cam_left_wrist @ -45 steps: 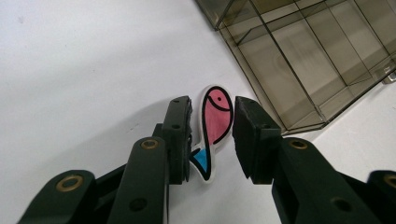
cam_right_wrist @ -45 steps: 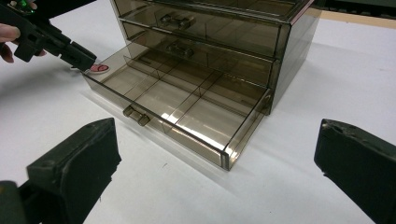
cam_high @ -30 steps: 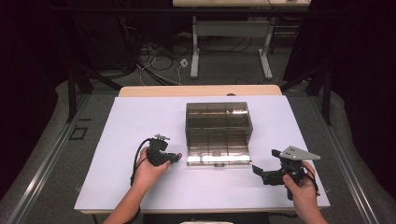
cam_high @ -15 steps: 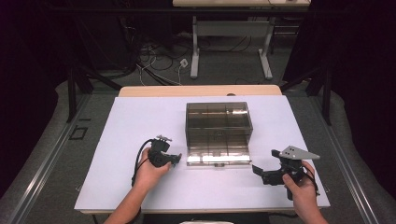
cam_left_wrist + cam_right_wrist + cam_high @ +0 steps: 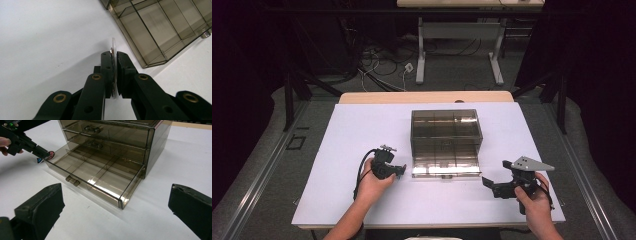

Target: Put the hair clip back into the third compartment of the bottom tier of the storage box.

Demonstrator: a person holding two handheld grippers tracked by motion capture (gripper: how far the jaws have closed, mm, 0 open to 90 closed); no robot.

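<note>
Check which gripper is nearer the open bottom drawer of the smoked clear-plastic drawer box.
Left. The left gripper, pinching a thin clear disc, sits beside the open bottom drawer; the right gripper sits farther off, jaws open.

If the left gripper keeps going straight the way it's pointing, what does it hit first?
Probably the near side wall of the open drawer; the left gripper, shut on a thin clear disc, points about at its corner, though depth is unclear.

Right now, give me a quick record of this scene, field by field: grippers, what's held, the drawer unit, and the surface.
left gripper: shut on a thin clear disc, held edge-up
right gripper: open, holding nothing
drawer unit: smoky transparent, three drawers
bottom drawer: pulled out, divided into compartments, looks empty
disc position: beside the open drawer's corner, not inside it
table: white
</note>
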